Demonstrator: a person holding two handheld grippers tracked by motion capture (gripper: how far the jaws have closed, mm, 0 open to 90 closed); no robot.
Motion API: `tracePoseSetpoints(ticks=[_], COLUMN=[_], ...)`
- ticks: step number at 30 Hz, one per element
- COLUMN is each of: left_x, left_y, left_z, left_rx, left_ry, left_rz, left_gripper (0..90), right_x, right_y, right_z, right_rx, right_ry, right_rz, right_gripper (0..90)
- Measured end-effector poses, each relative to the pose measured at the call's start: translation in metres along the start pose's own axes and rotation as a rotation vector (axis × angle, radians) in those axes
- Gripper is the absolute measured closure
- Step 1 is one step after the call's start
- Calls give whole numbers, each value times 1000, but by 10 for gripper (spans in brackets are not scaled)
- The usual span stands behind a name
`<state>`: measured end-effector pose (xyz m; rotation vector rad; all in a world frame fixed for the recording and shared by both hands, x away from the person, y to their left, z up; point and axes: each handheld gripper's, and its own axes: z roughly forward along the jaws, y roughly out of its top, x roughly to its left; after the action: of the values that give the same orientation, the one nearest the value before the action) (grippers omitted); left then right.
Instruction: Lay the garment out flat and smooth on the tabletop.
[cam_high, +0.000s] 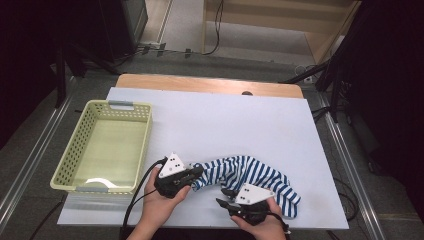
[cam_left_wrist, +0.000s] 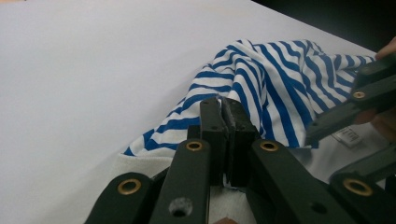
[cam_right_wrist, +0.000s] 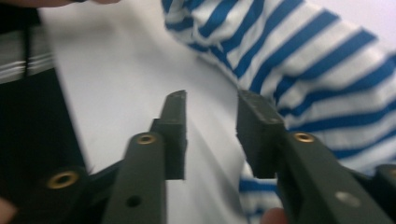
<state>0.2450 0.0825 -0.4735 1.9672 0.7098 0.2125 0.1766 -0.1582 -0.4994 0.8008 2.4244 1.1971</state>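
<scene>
Striped blue-and-white garment (cam_high: 255, 177) lies bunched along the near edge of the white surface (cam_high: 225, 120), its long axis running between the hands, well apart from the yellow basket (cam_high: 105, 145). Left tongs (cam_left_wrist: 227, 122) are pressed together, pinching its left end; right tongs (cam_right_wrist: 210, 126) stand spread and empty, cloth just beside their right jaw. Folds hide the garment's shape.

A blue-and-white striped garment (cam_high: 250, 175) lies crumpled in a loose arc on the white surface (cam_high: 225, 120), near its front edge and right of the middle. Its left end is bunched and lifted slightly; the right end spreads flatter. A plain white inner side with a small label shows underneath.
</scene>
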Motion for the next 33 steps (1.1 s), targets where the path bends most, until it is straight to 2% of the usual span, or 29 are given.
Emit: tracePoseSetpoints(ticks=[3,6,8,9,11,13,15,18,21,26,33], left_x=[-2,-3,-3,-4,-4,-5,-5,-3,1,10,18], left_y=[2,4,6,8,11,14,17,23,27,24,16], left_z=[0,1,2,2,4,5,6,5,5,10,9], left_rx=[-4,-8,-12,-16,-17,-20,-20,-29,-35,-38,-50], left_ry=[-4,-18,-28,-37,-49,-57,-65,-75,-84,-79,-90], left_rz=[-3,-8,-13,-17,-21,-21,-22,-24,-29,-69,-89], left_gripper=[891,891,891,891,891,891,891,890,888,830,639], right_x=[5,4,2,2,4,4,1,-7,-16,-36,-62], right_y=[5,7,8,8,8,9,11,13,15,23,33], right_z=[13,25,30,32,37,38,35,27,16,-4,-17], right_rx=[-17,-29,-33,-33,-22,-25,-41,-63,-84,-132,-165], right_ry=[-76,-165,-183,-190,-232,-247,-236,-185,-140,-71,-73], right_rz=[9,48,76,81,63,47,57,85,101,160,210], right_gripper=[487,427,382,383,415,548,718,816,831,831,830])
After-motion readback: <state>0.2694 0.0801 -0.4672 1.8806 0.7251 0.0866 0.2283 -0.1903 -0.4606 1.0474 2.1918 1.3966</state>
